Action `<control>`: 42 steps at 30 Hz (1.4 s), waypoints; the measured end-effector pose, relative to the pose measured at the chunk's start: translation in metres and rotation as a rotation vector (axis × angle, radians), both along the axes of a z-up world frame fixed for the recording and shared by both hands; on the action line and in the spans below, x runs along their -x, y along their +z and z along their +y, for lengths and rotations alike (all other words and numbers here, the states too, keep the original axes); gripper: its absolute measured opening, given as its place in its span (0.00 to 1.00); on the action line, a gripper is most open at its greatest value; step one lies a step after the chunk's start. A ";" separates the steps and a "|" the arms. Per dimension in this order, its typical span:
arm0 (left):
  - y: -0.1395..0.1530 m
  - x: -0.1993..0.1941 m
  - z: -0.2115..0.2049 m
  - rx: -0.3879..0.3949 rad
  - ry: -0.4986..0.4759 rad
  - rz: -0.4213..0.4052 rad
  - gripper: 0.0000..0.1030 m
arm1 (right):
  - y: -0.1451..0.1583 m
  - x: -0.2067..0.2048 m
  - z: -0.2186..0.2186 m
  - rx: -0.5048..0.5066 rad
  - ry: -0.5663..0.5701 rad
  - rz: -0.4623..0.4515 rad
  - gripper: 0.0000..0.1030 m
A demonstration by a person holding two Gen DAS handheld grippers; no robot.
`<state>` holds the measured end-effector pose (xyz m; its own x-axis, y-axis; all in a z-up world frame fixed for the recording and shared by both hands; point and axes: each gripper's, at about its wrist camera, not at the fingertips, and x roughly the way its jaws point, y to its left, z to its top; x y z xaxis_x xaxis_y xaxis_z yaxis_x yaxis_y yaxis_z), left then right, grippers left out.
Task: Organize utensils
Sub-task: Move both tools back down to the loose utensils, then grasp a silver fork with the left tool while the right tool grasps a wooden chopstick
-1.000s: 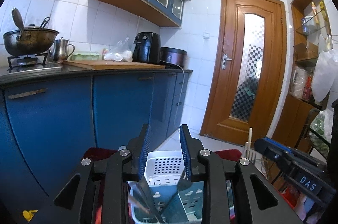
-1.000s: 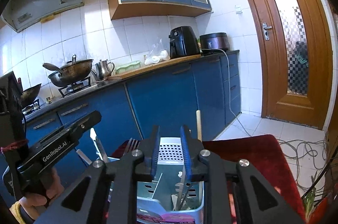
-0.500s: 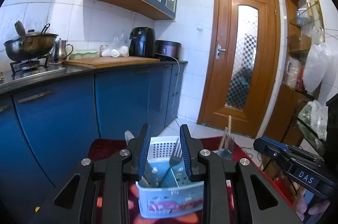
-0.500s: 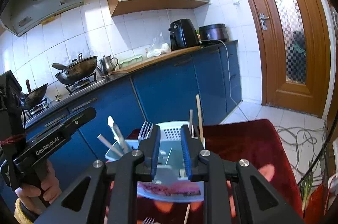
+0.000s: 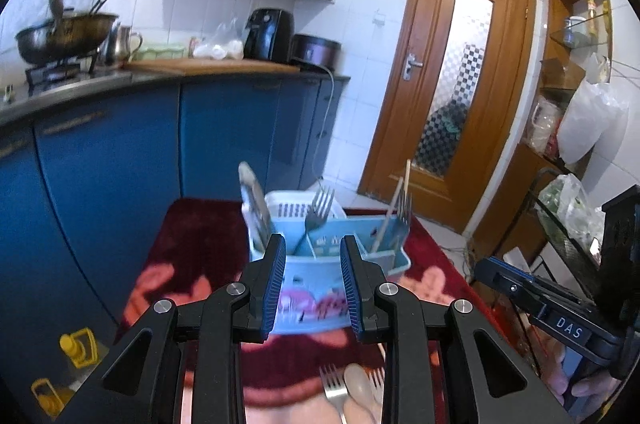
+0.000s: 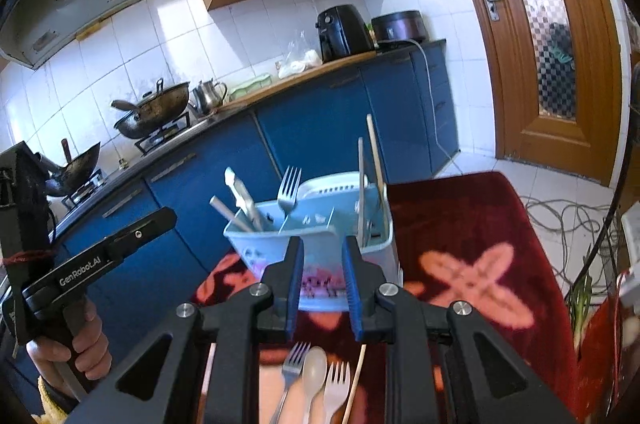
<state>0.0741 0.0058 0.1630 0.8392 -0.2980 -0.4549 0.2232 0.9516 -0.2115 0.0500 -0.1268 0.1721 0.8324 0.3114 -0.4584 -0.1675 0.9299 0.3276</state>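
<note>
Jaws of both the left gripper [image 5: 312, 288] and the right gripper [image 6: 322, 284] stand narrowly apart, holding nothing. Beyond them a pale blue utensil caddy [image 6: 320, 248] sits toward the far edge of the red floral cloth [image 6: 472, 256], holding forks, chopsticks and knives. Loose forks [image 6: 294, 358] and a spoon [image 6: 314, 364] lie at the near edge.

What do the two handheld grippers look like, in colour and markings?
Both are black, with blue ribbed pads and silver bolts. The left gripper reads "GenRobot.AI" on its side; the right gripper reads "DAS". A yellow cuff shows at the left hand.
</note>
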 end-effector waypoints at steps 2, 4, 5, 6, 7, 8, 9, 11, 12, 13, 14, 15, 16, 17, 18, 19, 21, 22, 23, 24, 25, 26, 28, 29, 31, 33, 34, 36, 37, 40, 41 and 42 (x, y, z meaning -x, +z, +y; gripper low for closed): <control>-0.006 0.005 0.001 0.000 0.002 0.016 0.28 | -0.004 0.006 0.001 0.001 0.007 0.017 0.22; -0.013 0.009 0.002 -0.001 0.002 0.035 0.28 | -0.010 0.010 0.002 0.006 0.011 0.034 0.22; -0.017 0.010 0.003 -0.001 0.001 0.046 0.28 | -0.014 0.012 0.003 0.007 0.013 0.045 0.22; -0.020 0.010 0.004 0.000 0.000 0.056 0.28 | -0.016 0.013 0.003 0.008 0.014 0.052 0.22; -0.024 0.010 0.005 0.001 -0.001 0.065 0.28 | -0.019 0.015 0.004 0.008 0.016 0.063 0.22; -0.029 0.011 0.005 0.003 -0.001 0.081 0.28 | -0.022 0.016 0.003 0.009 0.017 0.070 0.22; -0.032 0.011 0.005 0.004 -0.002 0.089 0.28 | -0.025 0.017 0.003 0.010 0.016 0.081 0.22; -0.041 0.011 0.005 0.010 -0.006 0.114 0.28 | -0.032 0.019 0.003 0.007 0.016 0.100 0.22; -0.046 0.010 0.005 0.013 -0.007 0.128 0.28 | -0.036 0.020 0.002 0.003 0.016 0.110 0.23; -0.049 0.009 0.005 0.014 -0.008 0.137 0.28 | -0.040 0.021 0.002 0.000 0.016 0.119 0.23; -0.055 0.008 0.004 0.017 -0.011 0.154 0.28 | -0.043 0.021 0.001 -0.002 0.016 0.129 0.23; -0.060 0.007 0.004 0.018 -0.014 0.167 0.28 | -0.048 0.021 0.000 -0.003 0.015 0.140 0.23; -0.063 0.007 0.003 0.018 -0.017 0.177 0.28 | -0.052 0.020 0.000 -0.001 0.013 0.151 0.23; -0.070 0.005 0.002 0.020 -0.022 0.195 0.28 | -0.056 0.020 0.000 0.003 0.005 0.159 0.23; -0.074 0.004 -0.001 0.021 -0.026 0.208 0.28 | -0.059 0.020 0.000 0.010 -0.004 0.166 0.23; -0.078 0.003 0.000 0.022 -0.028 0.217 0.28 | -0.063 0.020 0.000 0.019 -0.012 0.172 0.23; -0.089 0.000 -0.002 0.024 -0.032 0.246 0.28 | -0.071 0.019 -0.002 0.029 -0.023 0.189 0.23; -0.094 -0.002 -0.003 0.026 -0.035 0.261 0.28 | -0.075 0.018 -0.003 0.028 -0.025 0.198 0.23; -0.097 -0.004 -0.004 0.029 -0.040 0.272 0.28 | -0.078 0.018 -0.004 0.026 -0.025 0.207 0.23; -0.102 -0.005 -0.005 0.031 -0.046 0.285 0.28 | -0.082 0.017 -0.005 0.023 -0.027 0.217 0.23; -0.106 -0.006 -0.006 0.031 -0.050 0.293 0.28 | -0.086 0.017 -0.005 0.024 -0.032 0.224 0.23; -0.110 -0.008 -0.007 0.031 -0.057 0.302 0.28 | -0.090 0.017 -0.006 0.025 -0.037 0.230 0.23; -0.117 -0.010 -0.011 0.029 -0.069 0.319 0.28 | -0.097 0.016 -0.008 0.021 -0.045 0.244 0.23; -0.122 -0.012 -0.014 0.029 -0.077 0.333 0.28 | -0.100 0.015 -0.009 0.017 -0.047 0.251 0.23; -0.129 -0.014 -0.016 0.032 -0.088 0.355 0.28 | -0.107 0.014 -0.013 0.007 -0.054 0.273 0.23; -0.136 -0.018 -0.019 0.044 -0.107 0.384 0.28 | -0.113 0.012 -0.016 0.001 -0.060 0.289 0.23; -0.140 -0.019 -0.020 0.048 -0.112 0.396 0.28 | -0.116 0.012 -0.018 -0.003 -0.064 0.297 0.23; -0.147 -0.022 -0.022 0.047 -0.114 0.418 0.28 | -0.120 0.012 -0.021 -0.009 -0.069 0.307 0.23; -0.149 -0.023 -0.023 0.045 -0.114 0.423 0.28 | -0.121 0.012 -0.022 -0.010 -0.072 0.310 0.23; -0.157 -0.026 -0.026 0.046 -0.120 0.453 0.28 | -0.125 0.011 -0.026 -0.014 -0.080 0.320 0.23; -0.160 -0.027 -0.026 0.050 -0.121 0.466 0.28 | -0.126 0.011 -0.026 -0.015 -0.081 0.322 0.23; -0.162 -0.028 -0.027 0.051 -0.121 0.479 0.28 | -0.127 0.011 -0.027 -0.017 -0.082 0.324 0.23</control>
